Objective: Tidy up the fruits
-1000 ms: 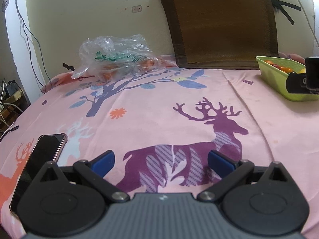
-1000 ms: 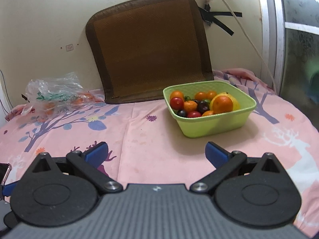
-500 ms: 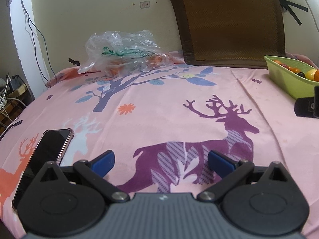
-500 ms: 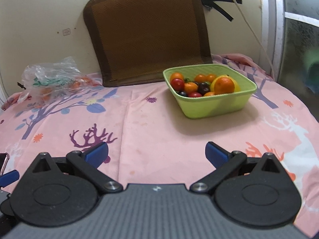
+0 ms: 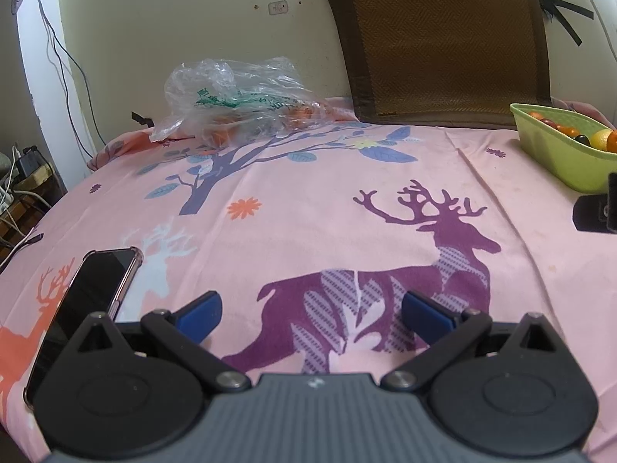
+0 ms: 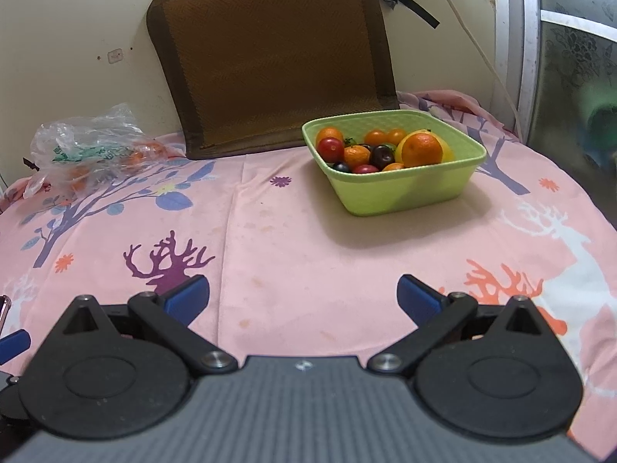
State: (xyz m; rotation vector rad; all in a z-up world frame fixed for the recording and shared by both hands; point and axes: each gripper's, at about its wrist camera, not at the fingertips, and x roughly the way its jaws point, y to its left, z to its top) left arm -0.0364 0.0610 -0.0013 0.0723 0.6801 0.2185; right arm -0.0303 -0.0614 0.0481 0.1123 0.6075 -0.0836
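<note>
A matt pink printed cloth point(image 6: 293, 239) covers the surface. The green basket point(image 6: 401, 193) looks like smooth moulded plastic with a textured inner wall. The bag point(image 5: 239, 96) is crinkled, glossy clear plastic. The brown mat point(image 6: 270, 50) shows a rough woven weave with fabric edging. The phone point(image 5: 88, 308) has a glossy dark screen.

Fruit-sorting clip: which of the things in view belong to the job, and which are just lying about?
Part of the job:
green basket holding mixed fruits
clear plastic bag with orange fruit inside
left gripper and right gripper, both open and empty

Lying about:
phone
brown mat against the wall
deer-print cloth
</note>
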